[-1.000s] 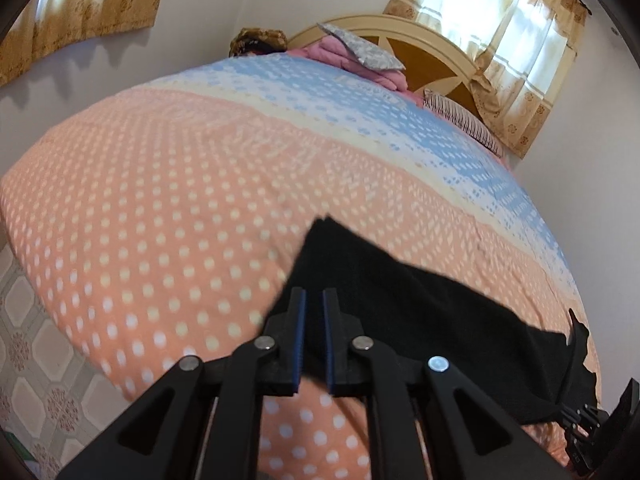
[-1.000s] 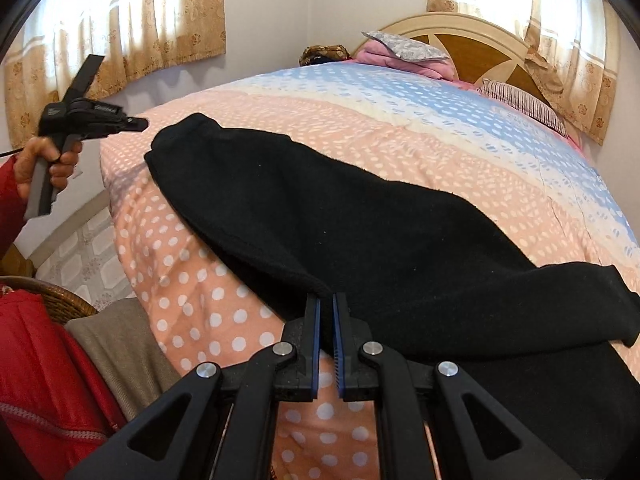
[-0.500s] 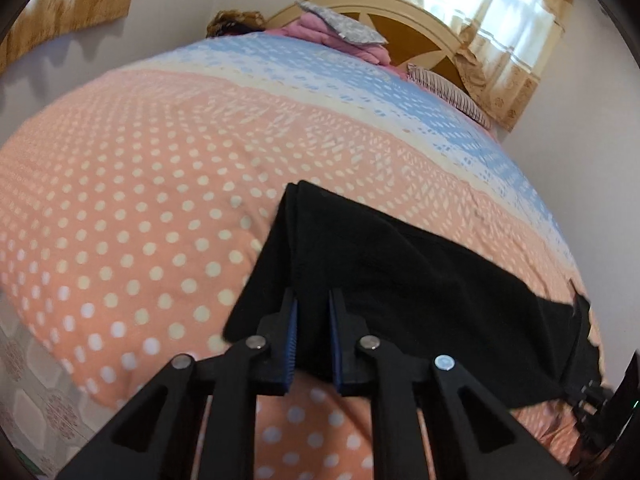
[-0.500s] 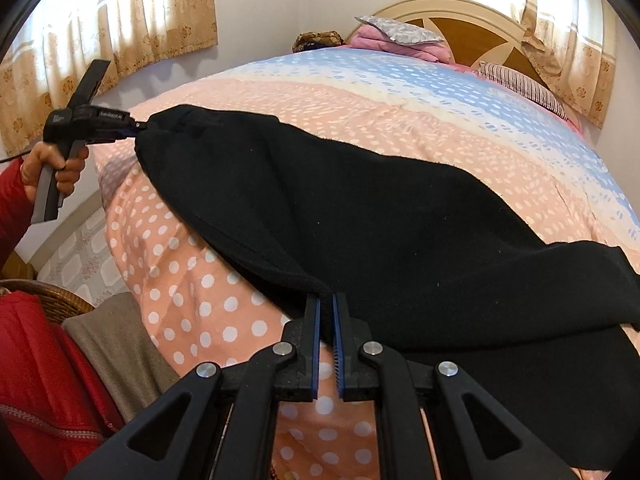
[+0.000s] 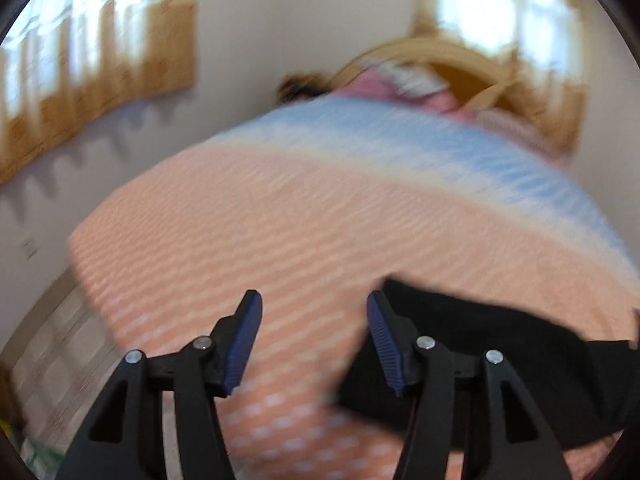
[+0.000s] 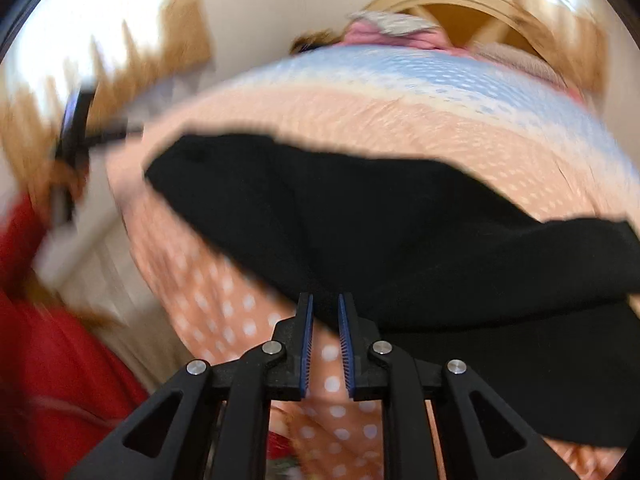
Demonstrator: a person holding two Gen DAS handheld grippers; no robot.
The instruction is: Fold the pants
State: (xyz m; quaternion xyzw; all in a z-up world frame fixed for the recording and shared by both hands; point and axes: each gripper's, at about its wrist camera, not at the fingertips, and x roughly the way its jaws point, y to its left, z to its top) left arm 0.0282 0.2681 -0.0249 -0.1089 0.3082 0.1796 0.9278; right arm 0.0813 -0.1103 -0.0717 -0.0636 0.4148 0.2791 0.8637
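Observation:
The black pants [image 6: 360,220] lie spread across the orange dotted duvet [image 6: 400,112], folded lengthwise, with one end at the left edge of the bed. My right gripper [image 6: 325,297] sits at their near edge. Its jaws are opening a little; the duvet shows through the gap and the pads do not press on the cloth. In the left wrist view the pants [image 5: 500,340] lie to the right of my left gripper [image 5: 313,296]. Its jaws are opening wide, with only duvet [image 5: 280,220] between them. The right wrist view shows the left gripper [image 6: 136,130] blurred, held by a hand [image 6: 64,176].
The bed has a wooden headboard [image 6: 460,4] with pink pillows [image 6: 384,36] at the far end. Curtained windows [image 5: 92,68] line the walls. A red garment [image 6: 60,380] hangs at the lower left near the bed. Tiled floor [image 5: 52,340] lies left of the bed.
The left gripper let go of the pants' end, opened wide and swung up and left off the cloth. The right gripper's jaws parted slightly from the pants' edge. Both views are now blurred.

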